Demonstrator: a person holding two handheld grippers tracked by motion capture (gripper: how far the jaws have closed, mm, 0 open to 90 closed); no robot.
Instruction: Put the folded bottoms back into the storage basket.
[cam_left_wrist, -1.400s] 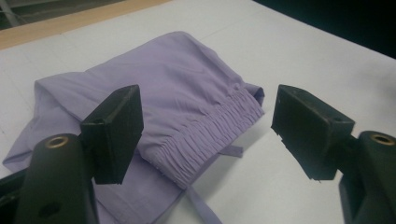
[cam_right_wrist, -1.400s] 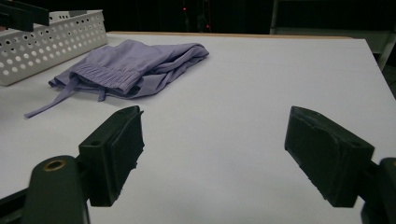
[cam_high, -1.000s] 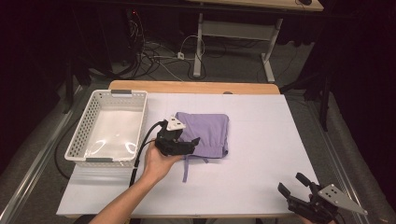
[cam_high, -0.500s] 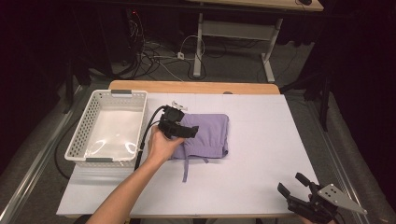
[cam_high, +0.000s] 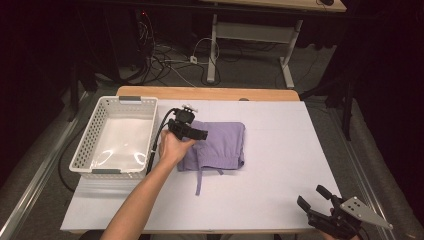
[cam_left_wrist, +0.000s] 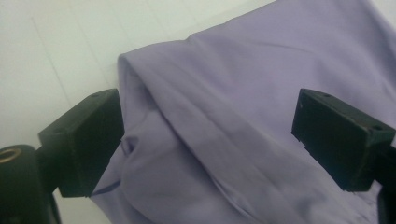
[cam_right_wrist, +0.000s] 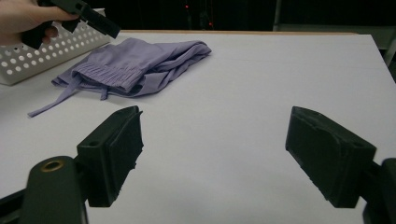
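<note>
A white sheet covers the counter (cam_high: 280, 170), with a strip of bare wood showing along its far edge. Beyond it the room is dark: a grey floor, loose cables (cam_high: 170, 55) and the white legs of another desk (cam_high: 250, 35).

Over the last second the left hand-held gripper (cam_high: 192, 132) has moved from the near left corner of the purple garment (cam_high: 220, 145) up along its left side toward the far left corner, and now hangs over that folded edge. In the left gripper view its jaws stand wide apart with the purple cloth spread between and below them; whether the pads touch the fabric cannot be told. The right hand-held gripper (cam_high: 320, 205) has stayed at the near right corner of the counter, jaws wide and holding nothing, well apart from the garment.

The garment lies folded near the middle of the counter, a drawstring (cam_high: 198, 182) trailing toward the near edge and a gathered waistband (cam_right_wrist: 109, 74) visible in the right gripper view.

A white perforated basket (cam_high: 92, 145) sits at the left, just beside the garment, and has nothing in it.
</note>
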